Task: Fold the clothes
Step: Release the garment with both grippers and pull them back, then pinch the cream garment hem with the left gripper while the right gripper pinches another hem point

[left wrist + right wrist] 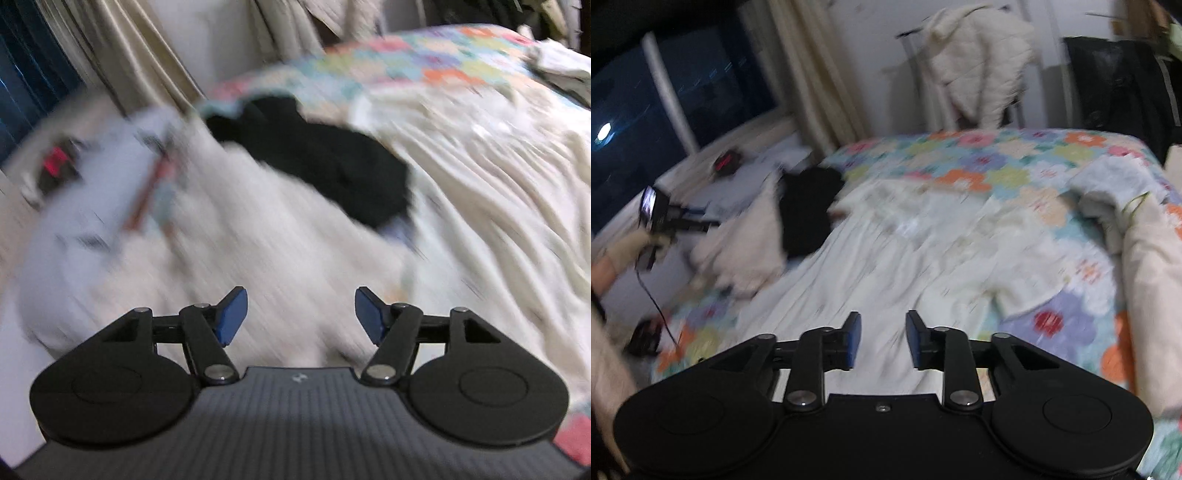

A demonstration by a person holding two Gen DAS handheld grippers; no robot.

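A white garment lies spread across the flowered bedspread. It also shows in the left wrist view. A black garment lies in a heap at its far left edge, and shows in the right wrist view. A fluffy cream item sits beside it. My left gripper is open and empty above the white cloth. It also shows at the left in the right wrist view. My right gripper is open and empty above the near part of the white garment.
A folded cream item lies at the bed's right edge. A white pillow lies at the left. A red-lit clock sits by a dark window. A chair with a white jacket stands behind the bed.
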